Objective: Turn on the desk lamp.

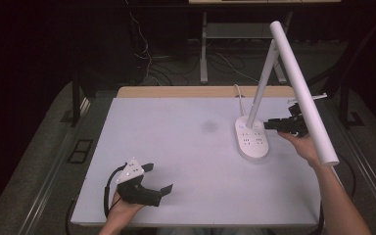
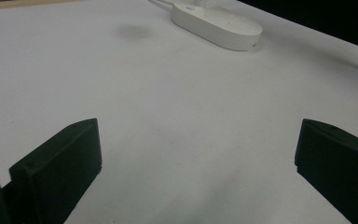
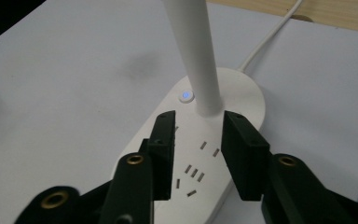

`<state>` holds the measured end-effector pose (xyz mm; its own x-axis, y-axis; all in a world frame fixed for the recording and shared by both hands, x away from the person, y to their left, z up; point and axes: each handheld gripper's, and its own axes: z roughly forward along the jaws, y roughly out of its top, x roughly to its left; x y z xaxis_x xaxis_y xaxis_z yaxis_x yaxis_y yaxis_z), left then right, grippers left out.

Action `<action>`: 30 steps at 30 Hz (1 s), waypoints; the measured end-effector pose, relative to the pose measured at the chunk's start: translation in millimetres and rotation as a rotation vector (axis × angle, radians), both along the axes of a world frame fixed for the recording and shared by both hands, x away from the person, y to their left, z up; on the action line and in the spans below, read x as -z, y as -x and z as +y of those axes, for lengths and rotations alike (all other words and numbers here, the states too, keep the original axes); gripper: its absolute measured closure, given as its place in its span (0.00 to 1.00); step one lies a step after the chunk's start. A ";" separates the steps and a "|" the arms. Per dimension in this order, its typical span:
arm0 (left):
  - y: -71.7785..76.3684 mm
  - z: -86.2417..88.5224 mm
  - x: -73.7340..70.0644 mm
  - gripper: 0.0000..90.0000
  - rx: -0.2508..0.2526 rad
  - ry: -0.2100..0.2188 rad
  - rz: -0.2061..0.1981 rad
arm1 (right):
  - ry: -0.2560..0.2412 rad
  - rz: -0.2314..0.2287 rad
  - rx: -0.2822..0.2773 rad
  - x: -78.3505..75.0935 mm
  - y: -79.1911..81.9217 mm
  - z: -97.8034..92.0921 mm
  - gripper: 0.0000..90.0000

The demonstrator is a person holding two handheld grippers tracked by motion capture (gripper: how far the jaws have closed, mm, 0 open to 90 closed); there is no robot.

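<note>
Right claw [image 3: 198, 140] over lamp base [image 3: 233, 93], jaws parted

hand-held gripper [image 2: 198, 172]: jaws wide apart | table [image 2: 177, 102]: white | lamp base [image 2: 216, 24]: far end

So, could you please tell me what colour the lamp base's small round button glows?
Blue, clearest in the right gripper view.

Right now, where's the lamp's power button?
In the right gripper view the lit power button sits on the lamp base, just left of the stem's foot, beyond the right gripper.
</note>
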<state>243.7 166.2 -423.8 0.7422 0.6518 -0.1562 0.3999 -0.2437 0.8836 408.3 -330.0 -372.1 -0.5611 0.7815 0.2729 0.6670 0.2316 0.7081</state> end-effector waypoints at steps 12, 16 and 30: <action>-0.3 0.6 0.1 0.00 0.001 -0.006 0.002 | -0.031 0.010 0.035 15.3 -15.7 1.9 0.99; -0.3 0.8 0.0 0.00 0.002 -0.007 0.001 | -0.043 0.026 0.050 23.4 -23.1 3.8 0.99; 0.0 0.9 0.0 0.00 0.003 -0.006 0.002 | -0.075 0.046 0.078 41.4 -38.7 6.7 0.99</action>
